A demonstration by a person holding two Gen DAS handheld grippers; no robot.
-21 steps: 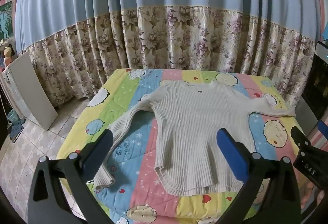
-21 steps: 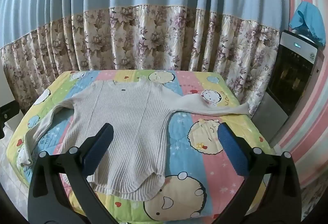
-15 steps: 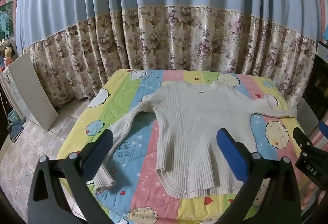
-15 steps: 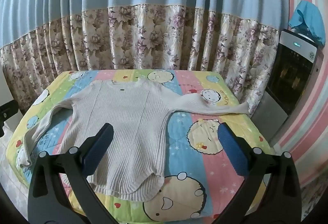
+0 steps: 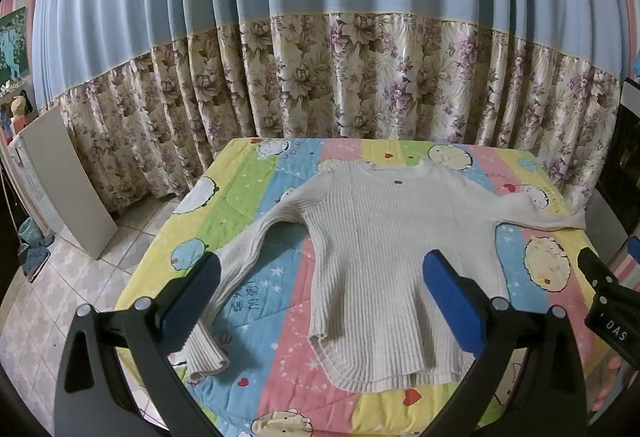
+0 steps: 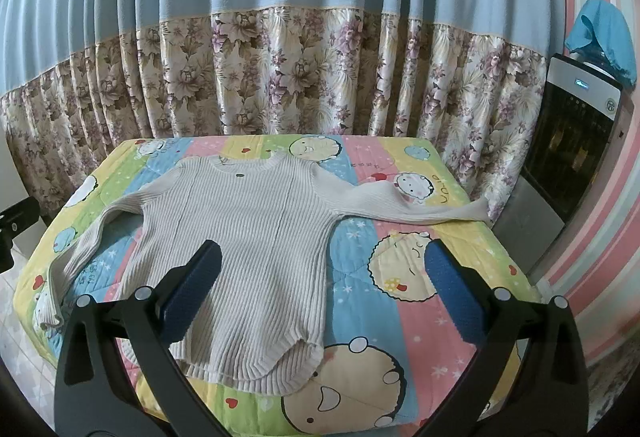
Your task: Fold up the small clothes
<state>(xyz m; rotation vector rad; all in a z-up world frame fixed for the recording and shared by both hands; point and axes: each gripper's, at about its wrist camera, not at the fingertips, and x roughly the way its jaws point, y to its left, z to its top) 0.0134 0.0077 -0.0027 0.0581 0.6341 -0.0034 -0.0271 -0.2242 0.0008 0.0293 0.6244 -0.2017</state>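
Note:
A cream ribbed sweater (image 5: 392,249) lies flat on the cartoon-print quilt (image 5: 280,301), collar toward the curtain, hem toward me. One sleeve runs down to the left edge (image 5: 236,277); the other stretches out to the right (image 6: 424,209). My left gripper (image 5: 320,293) hangs open above the hem, holding nothing. My right gripper (image 6: 320,285) is open too, above the sweater's (image 6: 256,249) lower right part and the quilt (image 6: 404,321). Neither touches the cloth.
A blue and floral curtain (image 5: 320,77) hangs right behind the table. A white board (image 5: 60,181) leans on the tiled floor at the left. A water dispenser (image 6: 576,141) with a blue cover stands at the right by a striped wall.
Both grippers have drawn back and risen slightly, so the sweater sits a little lower and smaller in view. Their jaws stayed open.

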